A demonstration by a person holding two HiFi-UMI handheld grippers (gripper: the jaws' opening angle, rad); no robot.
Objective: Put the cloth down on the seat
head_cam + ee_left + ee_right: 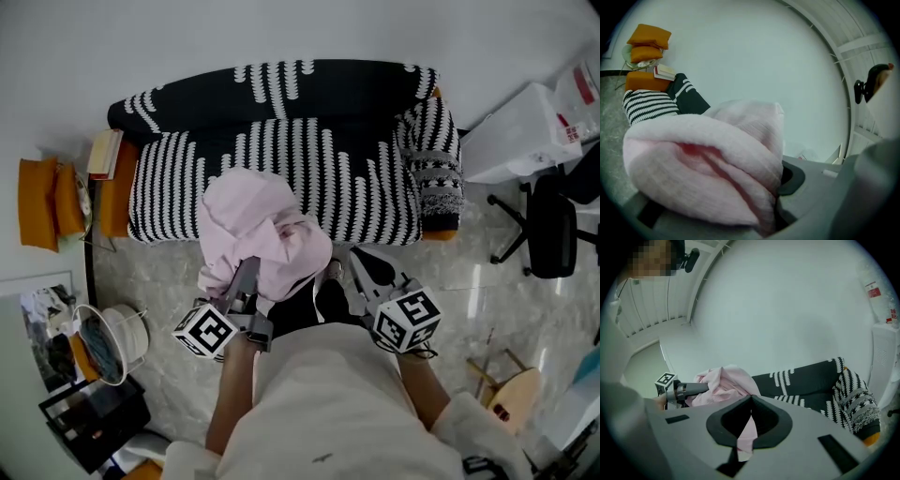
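Observation:
A bunched pale pink cloth (pixel 261 230) hangs in the air in front of the black-and-white patterned sofa seat (pixel 309 173), above the floor. My left gripper (pixel 246 274) comes up from below with its jaws buried in the bundle and shut on it; in the left gripper view the cloth (pixel 708 159) fills the space between the jaws. My right gripper (pixel 336 272) is at the cloth's right edge. In the right gripper view its jaws (pixel 750 401) are closed on a thin strip of the cloth (pixel 746 434), and the rest of the bundle (pixel 726 380) hangs beyond, before the sofa (pixel 806 378).
A patterned cushion (pixel 433 159) lies at the sofa's right end. Orange cushions (pixel 42 202) and books (pixel 105 155) are on the left, with a white round wire-framed thing (pixel 112 342) on the floor below them. An office chair (pixel 548 225) and a white box (pixel 516 131) stand at the right.

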